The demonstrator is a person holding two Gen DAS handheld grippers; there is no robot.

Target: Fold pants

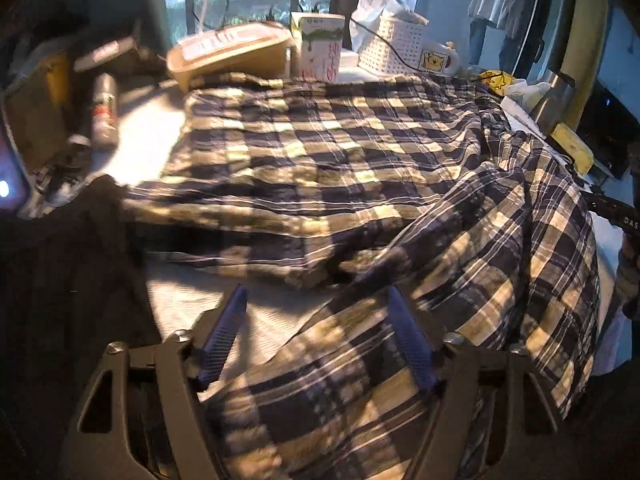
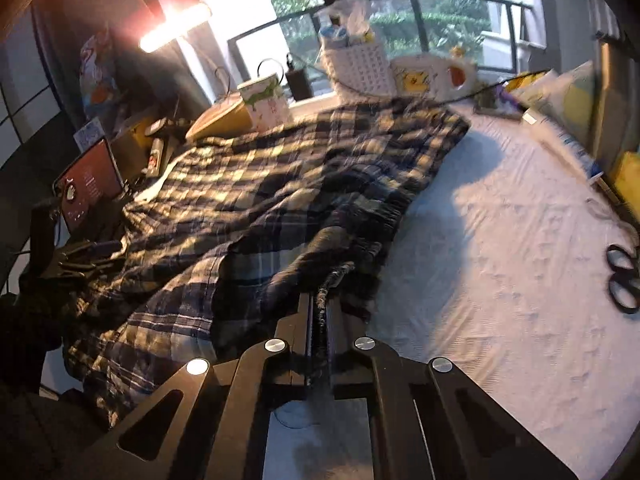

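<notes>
two grippers we hold: left gripper [image 1: 316, 300] spread over plaid pants [image 1: 340, 152] on the table [image 2: 500, 240], right gripper [image 2: 322, 292] pinching their edge; white basket [image 2: 360, 66] holds (perhaps) tissues.

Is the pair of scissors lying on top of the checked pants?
No, the scissors lie on the bare white cloth, well apart from the checked pants.

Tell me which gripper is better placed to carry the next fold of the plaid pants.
Right. The right gripper is already shut on an edge of the plaid pants. The left gripper stands open over the fabric, gripping nothing yet.
</notes>
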